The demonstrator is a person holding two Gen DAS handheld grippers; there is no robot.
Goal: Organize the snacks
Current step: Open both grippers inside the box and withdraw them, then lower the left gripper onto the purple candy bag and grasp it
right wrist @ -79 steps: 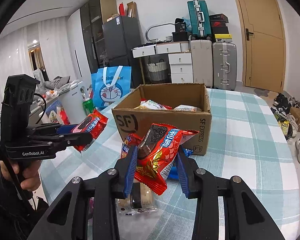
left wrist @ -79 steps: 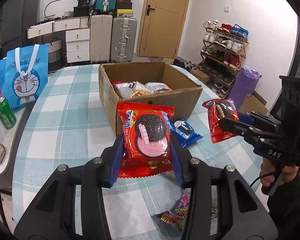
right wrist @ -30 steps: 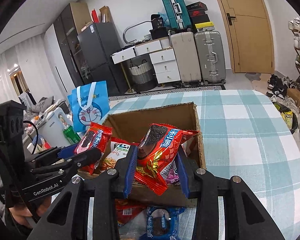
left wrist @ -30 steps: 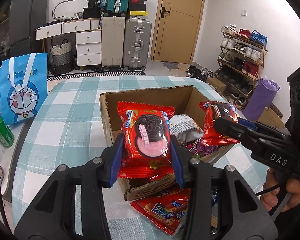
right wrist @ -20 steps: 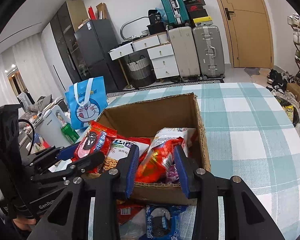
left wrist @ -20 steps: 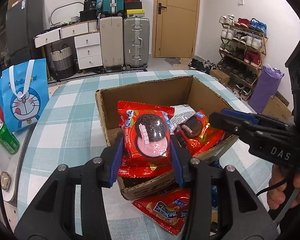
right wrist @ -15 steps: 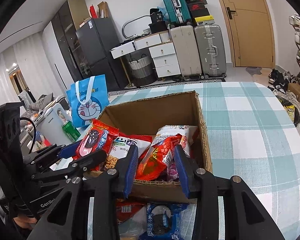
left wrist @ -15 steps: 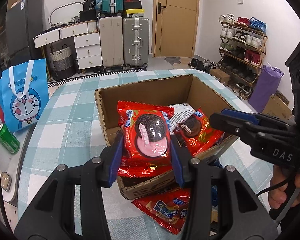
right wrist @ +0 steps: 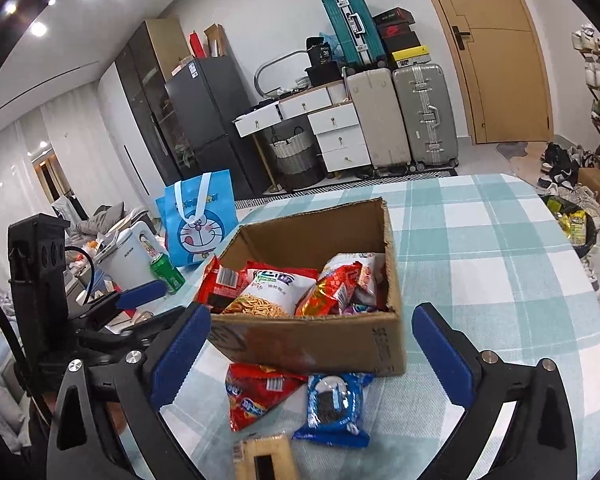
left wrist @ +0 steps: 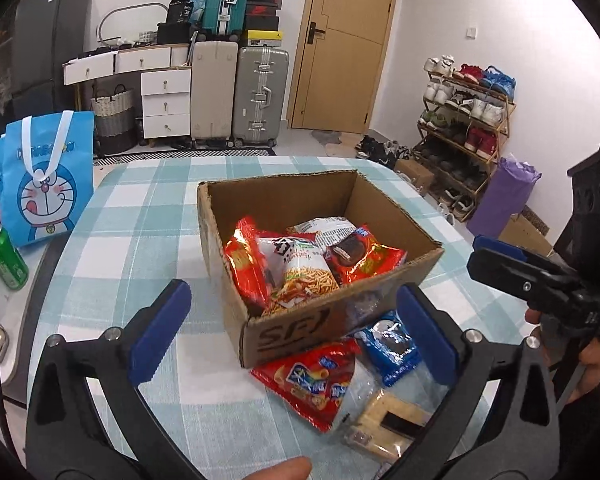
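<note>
Table [left wrist: 112,236]: round top under a teal-and-white check cloth; it carries the box, which serves as the landmark for everything below.
Cardboard box [left wrist: 392,216]: open-topped, brown, black printing on its near wall, standing about mid-table.
Blue cartoon bag [left wrist: 40,184]: upright, well to the left of the box, off the table's edge.
Left gripper [left wrist: 296,336]: in front of the box's near wall — its jaws have just been opening and now stand spread wide, with nothing clamped between the blue pads.
Right gripper [right wrist: 312,354]: also just in front of the box, jaws just opened to a wide gap, pads holding nothing; the near wall of the box and loose packets show through the gap.
Noodle-snack bag [left wrist: 300,272]: white, inside the box, leaning toward the near wall.
Red cookie packet [left wrist: 360,256]: inside the box, lying to the right of the white bag, dark round biscuit pictured on it.
Second red packet [left wrist: 244,264]: inside the box, on edge against the left wall.
Red snack packet [left wrist: 312,380]: on the cloth, touching the foot of the box's near wall.
Blue cookie packet [left wrist: 392,348]: on the cloth just beside the red one, near the box's near right corner.
Clear-wrapped biscuits [left wrist: 388,420]: on the cloth, nearer the camera than both loose packets.
Green can [left wrist: 4,260]: upright, far left of the box — beside the blue bag.
</note>
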